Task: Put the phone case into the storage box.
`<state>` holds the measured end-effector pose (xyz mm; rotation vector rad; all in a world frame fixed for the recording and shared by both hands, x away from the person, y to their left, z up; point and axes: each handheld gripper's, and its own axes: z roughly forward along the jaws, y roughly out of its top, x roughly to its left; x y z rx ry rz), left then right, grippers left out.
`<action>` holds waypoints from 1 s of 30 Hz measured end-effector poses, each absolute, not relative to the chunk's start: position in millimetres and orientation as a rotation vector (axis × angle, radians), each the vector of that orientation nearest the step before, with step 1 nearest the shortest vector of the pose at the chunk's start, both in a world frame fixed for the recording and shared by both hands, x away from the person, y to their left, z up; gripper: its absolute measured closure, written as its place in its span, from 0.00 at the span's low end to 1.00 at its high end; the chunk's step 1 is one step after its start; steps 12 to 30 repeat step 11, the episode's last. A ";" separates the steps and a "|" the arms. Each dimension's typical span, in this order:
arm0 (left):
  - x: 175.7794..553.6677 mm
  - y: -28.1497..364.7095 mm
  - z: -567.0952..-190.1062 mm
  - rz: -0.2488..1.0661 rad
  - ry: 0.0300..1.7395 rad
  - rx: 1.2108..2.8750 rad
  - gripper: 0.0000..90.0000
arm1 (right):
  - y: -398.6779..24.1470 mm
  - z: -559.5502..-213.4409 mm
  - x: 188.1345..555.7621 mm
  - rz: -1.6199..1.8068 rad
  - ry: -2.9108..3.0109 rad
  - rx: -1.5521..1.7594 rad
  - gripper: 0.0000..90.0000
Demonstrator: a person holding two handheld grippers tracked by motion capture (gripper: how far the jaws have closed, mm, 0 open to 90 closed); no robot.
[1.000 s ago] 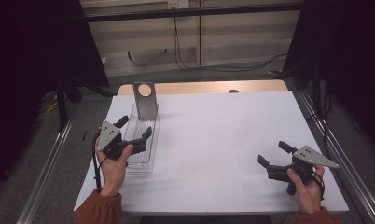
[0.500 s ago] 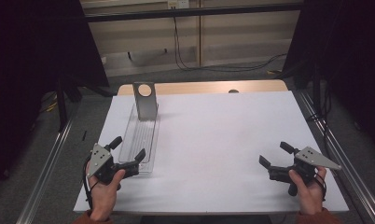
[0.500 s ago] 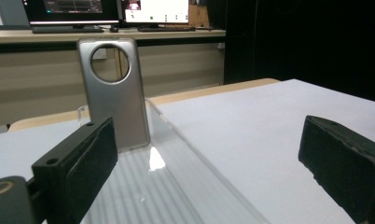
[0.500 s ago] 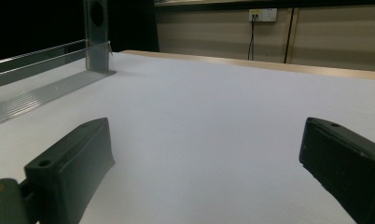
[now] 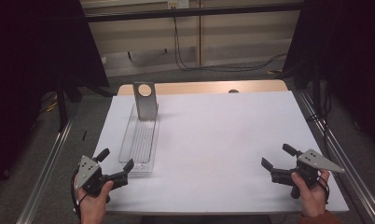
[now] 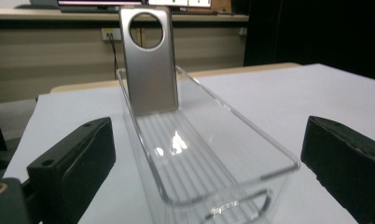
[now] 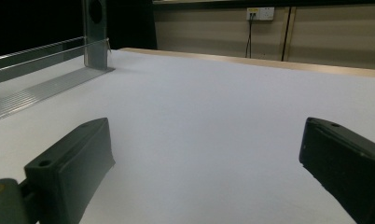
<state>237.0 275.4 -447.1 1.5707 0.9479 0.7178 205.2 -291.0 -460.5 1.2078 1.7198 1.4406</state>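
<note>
Clear tray (image 5: 140,142) at ten o'clock on white tabletop (image 5: 213,140), metal plate (image 5: 144,100) upright at its far end, left tongs (image 5: 116,164) and right tongs (image 5: 276,157) both apart, dim room, wall cables (image 5: 185,44) behind.

Table cover: white sheet (image 5: 223,140) over most of the tabletop
Table edge: bare wood strip (image 5: 251,87) along the far side
Floor: grey, dark cables (image 5: 209,65) trailing across it
Back wall: beige panels, socket (image 7: 259,12) near the top
</note>
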 end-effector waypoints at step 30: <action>226.8 277.9 -450.5 0.725 0.957 1.624 0.03 | -293.0 -463.6 202.4 1.443 1.731 1.215 0.02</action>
